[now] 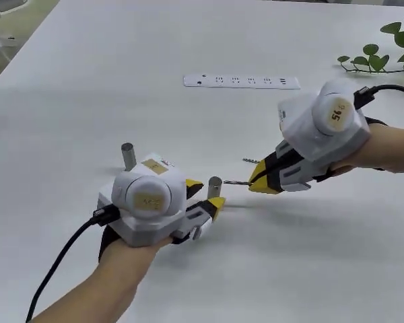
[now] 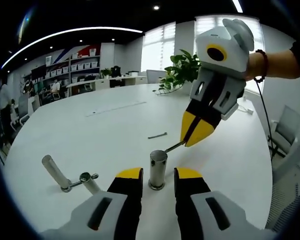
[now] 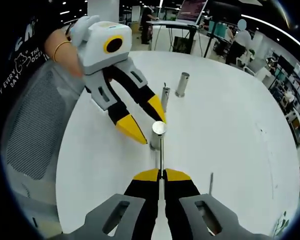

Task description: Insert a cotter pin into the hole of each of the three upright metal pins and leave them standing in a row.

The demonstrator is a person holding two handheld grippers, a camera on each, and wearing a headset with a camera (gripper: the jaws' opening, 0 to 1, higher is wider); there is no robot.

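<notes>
A broad white tabletop (image 1: 67,87) carries everything. The left gripper (image 1: 205,193), a white body with black jaws tipped in yellow, is held low over the near part of the table. Its jaws stand apart, one on either side of a short upright grey metal pin (image 2: 158,169), with a sliver of table showing on each side of it in the left gripper view.

The right gripper (image 3: 161,175), of the same make, points at that pin from the right. Its jaws are pressed together on a thin wire cotter pin (image 3: 161,152), which runs straight out to the upright pin's upper part. The wire's end meets the pin, though whether it has entered the hole is too small to tell.

A long white power strip (image 1: 241,81) lies further back. Two more upright grey metal pins (image 3: 182,84) (image 3: 165,97) stand near each other beyond the left gripper. A spare cotter pin (image 1: 250,161) lies flat near the right gripper.
</notes>
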